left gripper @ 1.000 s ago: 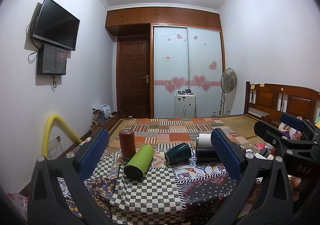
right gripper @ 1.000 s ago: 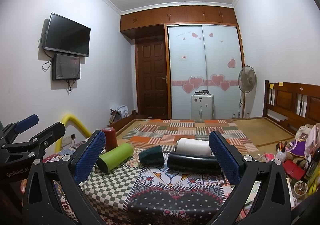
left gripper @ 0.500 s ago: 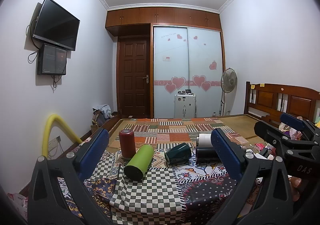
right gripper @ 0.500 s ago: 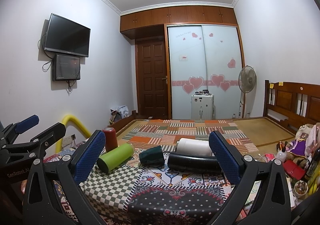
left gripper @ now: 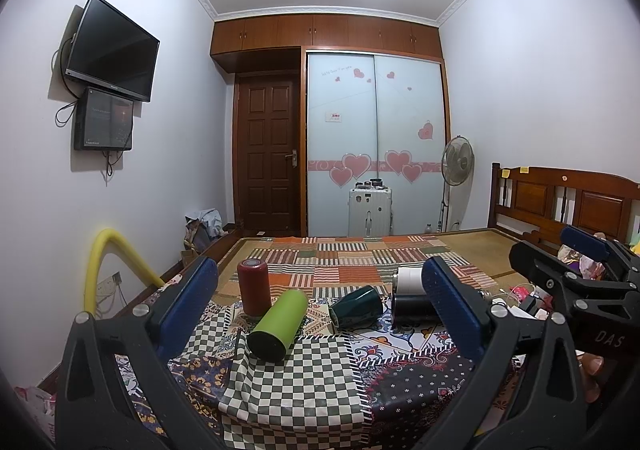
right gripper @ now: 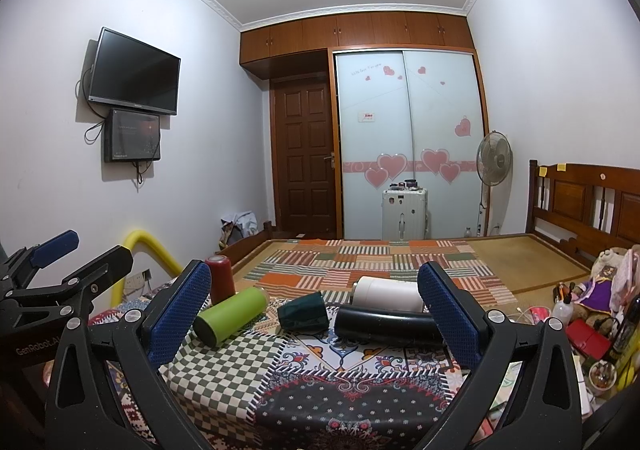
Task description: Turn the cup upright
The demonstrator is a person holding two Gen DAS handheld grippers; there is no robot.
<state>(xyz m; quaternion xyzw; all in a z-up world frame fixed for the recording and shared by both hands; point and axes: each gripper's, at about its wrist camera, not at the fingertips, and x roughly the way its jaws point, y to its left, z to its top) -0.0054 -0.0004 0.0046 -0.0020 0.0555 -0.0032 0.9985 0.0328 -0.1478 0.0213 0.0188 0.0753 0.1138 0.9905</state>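
A dark green cup (left gripper: 357, 305) (right gripper: 305, 311) is lying on its side on a patterned cloth (left gripper: 304, 378) (right gripper: 320, 382), its mouth facing the camera in the left view. A green bottle (left gripper: 278, 324) (right gripper: 231, 314) is lying to its left, with a red bottle (left gripper: 253, 287) (right gripper: 220, 279) standing upright behind that. To its right, a black bottle (right gripper: 386, 324) and a white bottle (right gripper: 388, 293) are lying side by side. The left gripper (left gripper: 320, 310) and right gripper (right gripper: 316, 318) are hovering near the cloth's front edge, fingers spread wide, gripping nothing.
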